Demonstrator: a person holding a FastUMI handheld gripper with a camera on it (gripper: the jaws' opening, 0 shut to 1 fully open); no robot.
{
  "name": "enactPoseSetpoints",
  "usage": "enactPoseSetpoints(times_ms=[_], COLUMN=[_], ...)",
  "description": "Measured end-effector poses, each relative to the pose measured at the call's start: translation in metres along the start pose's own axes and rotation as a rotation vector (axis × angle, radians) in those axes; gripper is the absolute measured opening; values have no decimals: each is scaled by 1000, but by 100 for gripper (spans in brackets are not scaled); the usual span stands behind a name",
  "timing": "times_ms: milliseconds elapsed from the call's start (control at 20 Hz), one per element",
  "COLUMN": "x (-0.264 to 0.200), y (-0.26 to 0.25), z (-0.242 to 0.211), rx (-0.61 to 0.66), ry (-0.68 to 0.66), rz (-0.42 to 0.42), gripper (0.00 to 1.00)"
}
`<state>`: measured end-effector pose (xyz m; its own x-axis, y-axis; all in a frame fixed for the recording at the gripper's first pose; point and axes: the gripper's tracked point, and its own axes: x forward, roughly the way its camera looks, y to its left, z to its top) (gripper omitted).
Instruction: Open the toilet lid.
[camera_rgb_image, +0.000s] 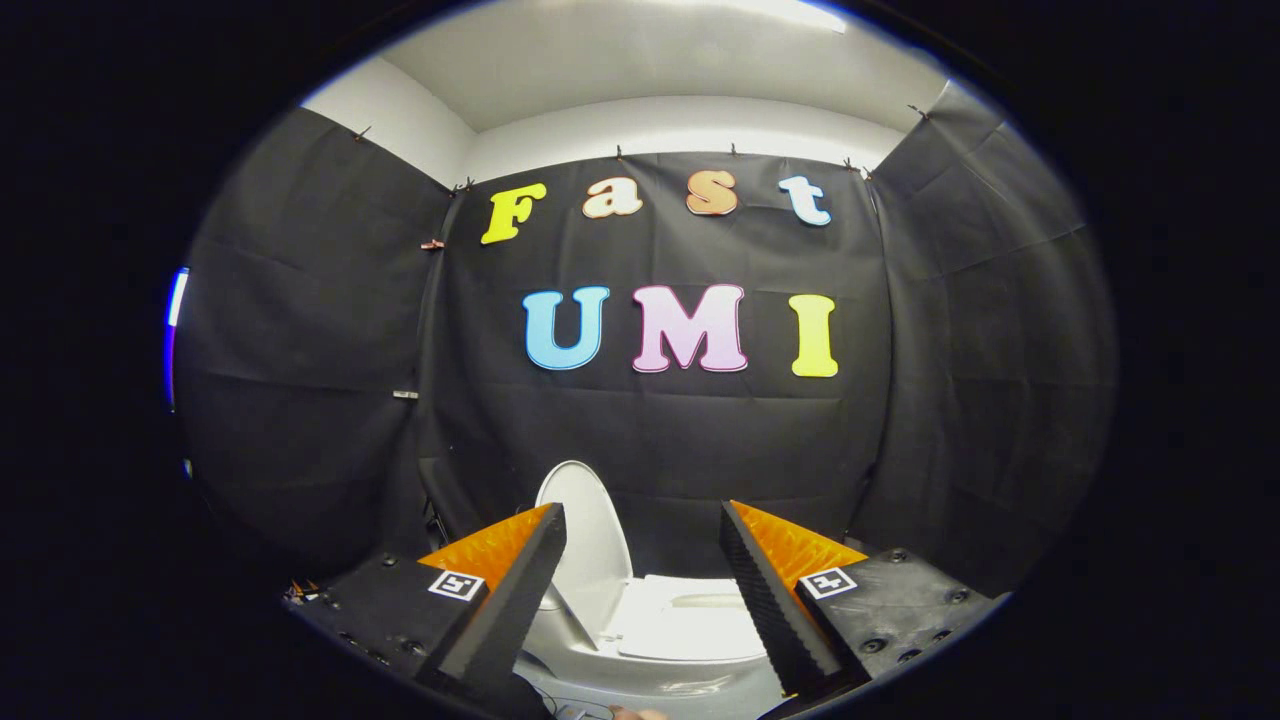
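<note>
The gripper (640, 590) was held low and roughly level, pointing toward the far wall of the booth, with its jaws spread wide apart and nothing between them pressed or touched. Each finger was a wedge: the left finger (505, 600) and the right finger (770, 600) showed a black inner face with fine ribbing, backed by an orange outer face with a ridged texture. Behind each finger sat a black mounting block with screw heads, and each block carried a small square black-and-white marker (457, 585), whose pattern held no readable words.

The toilet (680, 625) stood beyond the fingers, seen through the gap between them, near the foot of the far wall. It was white, glossy and smooth, with rounded edges. Its lid (590, 540) was an oval shell standing upright, raised clear of the seat and leaning back toward the left of the bowl, just beside the tip of the left finger in the view; whether it touched the wall behind could not be told. The seat and rim lay flat and pale below it, washed out by glare.

The booth walls (320, 350) were matte black cloth with creases and fold lines, pinned along the top by small clips, under a white ceiling.
</note>
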<state>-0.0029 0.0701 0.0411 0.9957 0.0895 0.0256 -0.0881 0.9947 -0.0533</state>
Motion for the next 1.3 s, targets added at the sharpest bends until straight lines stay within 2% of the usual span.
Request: enactPoseSetpoints(times_ms=[1300], x=[11], y=[19], z=[-7], rx=[8], ry=[25], rz=[29], gripper=[99])
